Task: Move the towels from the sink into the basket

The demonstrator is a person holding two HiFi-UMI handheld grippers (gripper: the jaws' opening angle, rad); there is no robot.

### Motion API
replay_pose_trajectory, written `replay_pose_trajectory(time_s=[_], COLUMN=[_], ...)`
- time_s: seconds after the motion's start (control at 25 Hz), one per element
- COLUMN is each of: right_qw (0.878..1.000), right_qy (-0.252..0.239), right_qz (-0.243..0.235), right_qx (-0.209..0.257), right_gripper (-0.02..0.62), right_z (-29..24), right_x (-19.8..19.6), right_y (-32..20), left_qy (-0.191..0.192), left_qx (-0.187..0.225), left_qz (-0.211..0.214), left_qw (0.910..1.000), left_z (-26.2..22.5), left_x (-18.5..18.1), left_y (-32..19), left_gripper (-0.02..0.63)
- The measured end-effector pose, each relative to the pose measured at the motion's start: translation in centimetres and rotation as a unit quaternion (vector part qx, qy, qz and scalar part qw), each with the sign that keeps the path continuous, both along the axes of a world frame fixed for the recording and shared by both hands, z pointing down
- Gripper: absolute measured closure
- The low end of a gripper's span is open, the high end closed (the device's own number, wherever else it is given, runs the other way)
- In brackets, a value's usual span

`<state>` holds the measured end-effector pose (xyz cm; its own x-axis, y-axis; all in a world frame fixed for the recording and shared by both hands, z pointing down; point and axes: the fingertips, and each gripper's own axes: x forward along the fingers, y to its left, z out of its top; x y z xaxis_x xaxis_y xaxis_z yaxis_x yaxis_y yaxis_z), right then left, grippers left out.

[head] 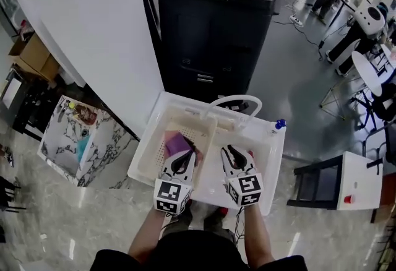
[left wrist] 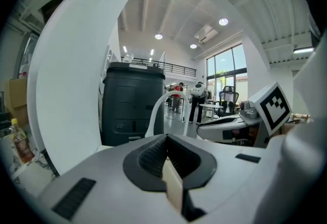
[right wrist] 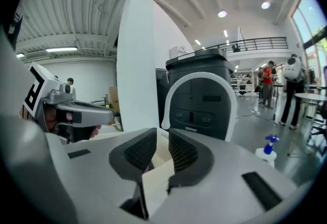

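The purple towel [head: 177, 143] lies in the basket [head: 150, 158] by its right edge, just off the left gripper [head: 182, 160] — jaws pressed together, empty; the right gripper [head: 231, 152] hangs over the sink [head: 267, 153], jaws slightly apart, empty — a careless pull-back could snag the towel out.

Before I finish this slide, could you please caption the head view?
Left gripper and open right gripper over the white sink, a purple towel in the basket.
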<state>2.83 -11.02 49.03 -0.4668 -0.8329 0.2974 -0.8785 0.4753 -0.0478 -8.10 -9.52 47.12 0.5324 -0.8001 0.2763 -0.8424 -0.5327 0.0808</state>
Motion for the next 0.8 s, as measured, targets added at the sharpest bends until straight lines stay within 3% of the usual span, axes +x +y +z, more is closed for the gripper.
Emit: replay_pose_trajectory(time_s=[0.32, 0.8], right_qw=[0.995, 0.981], right_qy=[0.01, 0.01], right_qz=[0.098, 0.194], right_qx=[0.015, -0.007], right_gripper=[0.559, 0.565], right_z=[-0.9, 0.4], right_x=[8.1, 16.9], right_y=[2.1, 6.2], left_qy=[0.003, -0.002], left_qx=[0.009, -0.011], left_qz=[0.075, 0.151], left_qw=[0.9971, 0.9884], left_z=[-0.8, 1.2], left_x=[6.8, 14.7], left_y=[0.3, 1.7], left_gripper=[0.603, 0.603])
